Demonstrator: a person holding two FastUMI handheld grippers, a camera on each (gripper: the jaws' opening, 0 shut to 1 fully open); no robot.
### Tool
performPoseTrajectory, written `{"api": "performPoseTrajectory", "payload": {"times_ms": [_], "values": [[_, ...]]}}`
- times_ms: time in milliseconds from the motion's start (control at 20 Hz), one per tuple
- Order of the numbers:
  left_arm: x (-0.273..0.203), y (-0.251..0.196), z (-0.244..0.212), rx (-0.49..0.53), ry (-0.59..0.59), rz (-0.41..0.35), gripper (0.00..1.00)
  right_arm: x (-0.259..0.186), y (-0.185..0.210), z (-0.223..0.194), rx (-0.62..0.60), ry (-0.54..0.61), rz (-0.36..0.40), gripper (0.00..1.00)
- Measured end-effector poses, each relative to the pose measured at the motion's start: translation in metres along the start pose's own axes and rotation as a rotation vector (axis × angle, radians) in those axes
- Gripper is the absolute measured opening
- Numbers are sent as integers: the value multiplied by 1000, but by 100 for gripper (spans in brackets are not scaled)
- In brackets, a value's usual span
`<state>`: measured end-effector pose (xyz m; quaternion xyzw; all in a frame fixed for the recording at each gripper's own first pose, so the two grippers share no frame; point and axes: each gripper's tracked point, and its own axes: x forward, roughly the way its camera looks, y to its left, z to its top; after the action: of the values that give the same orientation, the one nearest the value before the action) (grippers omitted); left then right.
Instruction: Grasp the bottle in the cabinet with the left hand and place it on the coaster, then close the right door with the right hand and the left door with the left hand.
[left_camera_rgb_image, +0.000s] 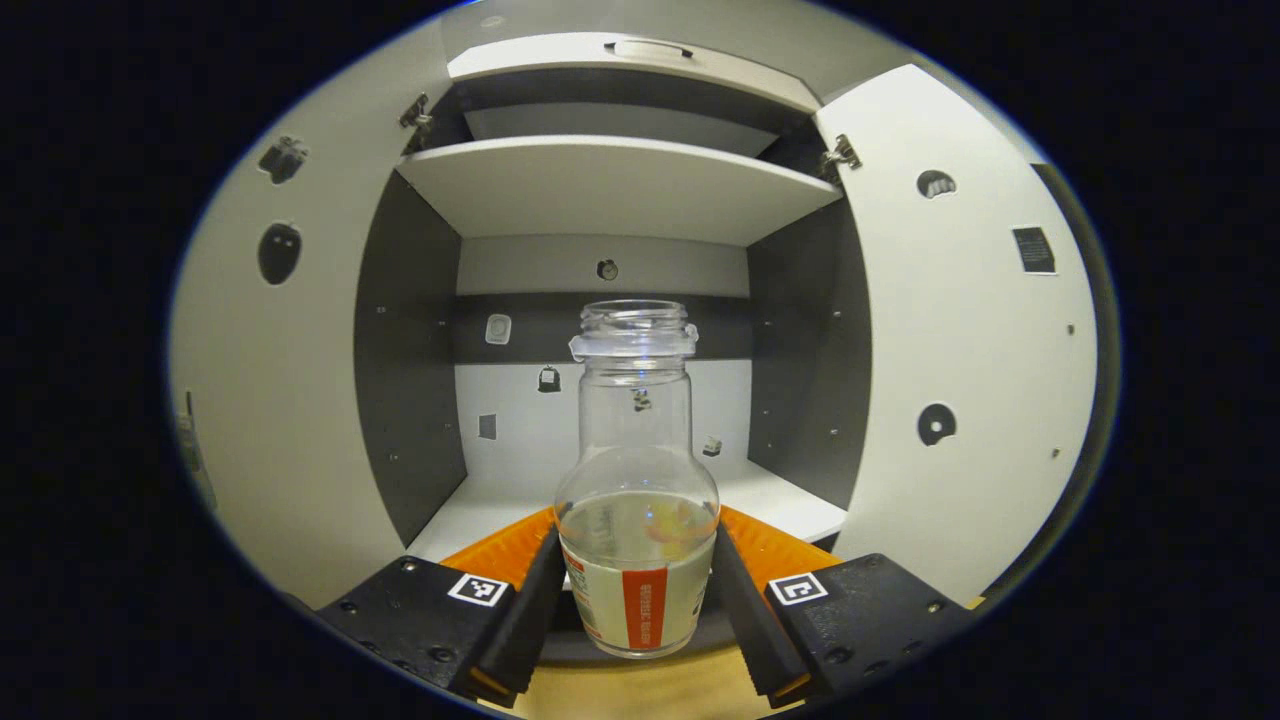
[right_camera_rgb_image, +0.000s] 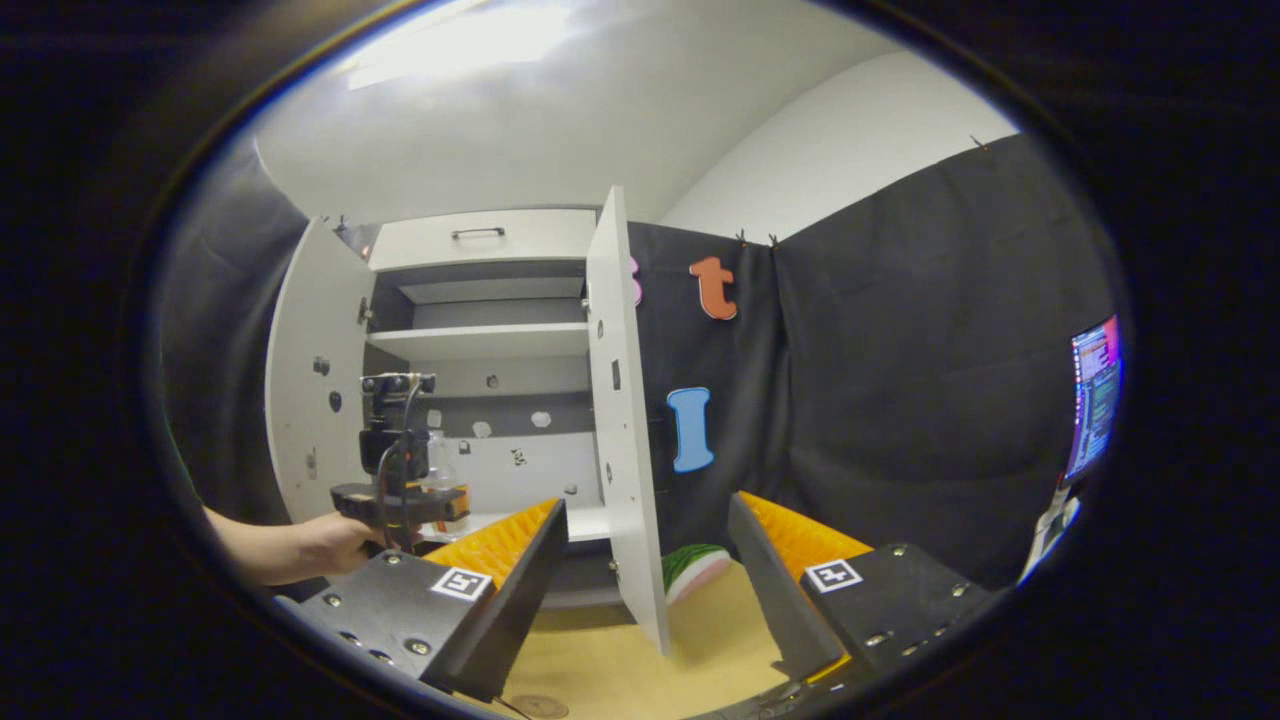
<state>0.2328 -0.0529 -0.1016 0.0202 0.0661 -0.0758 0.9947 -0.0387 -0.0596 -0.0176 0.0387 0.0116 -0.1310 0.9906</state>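
A clear glass bottle (left_camera_rgb_image: 637, 480) without a cap, with a white and red label, stands upright between the fingers of my left gripper (left_camera_rgb_image: 637, 600), which is shut on its lower body. It is at the front edge of the cabinet's lower shelf (left_camera_rgb_image: 780, 505). Both white doors, the left (left_camera_rgb_image: 290, 400) and the right (left_camera_rgb_image: 960, 340), stand wide open. In the right gripper view a hand holds the left gripper (right_camera_rgb_image: 445, 505) with the bottle (right_camera_rgb_image: 438, 470) at the cabinet's mouth. My right gripper (right_camera_rgb_image: 648, 580) is open and holds nothing, just before the right door (right_camera_rgb_image: 622, 430). A small round coaster (right_camera_rgb_image: 540, 706) lies on the table at the bottom edge.
The cabinet has an upper shelf (left_camera_rgb_image: 610, 185) and a drawer with a handle (right_camera_rgb_image: 478, 233) on top. A watermelon-slice object (right_camera_rgb_image: 695, 568) lies on the wooden table (right_camera_rgb_image: 620, 670) right of the open door. A lit screen (right_camera_rgb_image: 1095, 395) is at the far right.
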Motion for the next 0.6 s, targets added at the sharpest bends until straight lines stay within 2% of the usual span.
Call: {"api": "performPoseTrajectory", "payload": {"times_ms": [150,600], "values": [[-37,-10,-8,12,2,-20,80,-10,2,6,16,-22,45,98],[-114,-10,-69,0,37,-16,80,-21,0,-8,38,15,97,98]]}}
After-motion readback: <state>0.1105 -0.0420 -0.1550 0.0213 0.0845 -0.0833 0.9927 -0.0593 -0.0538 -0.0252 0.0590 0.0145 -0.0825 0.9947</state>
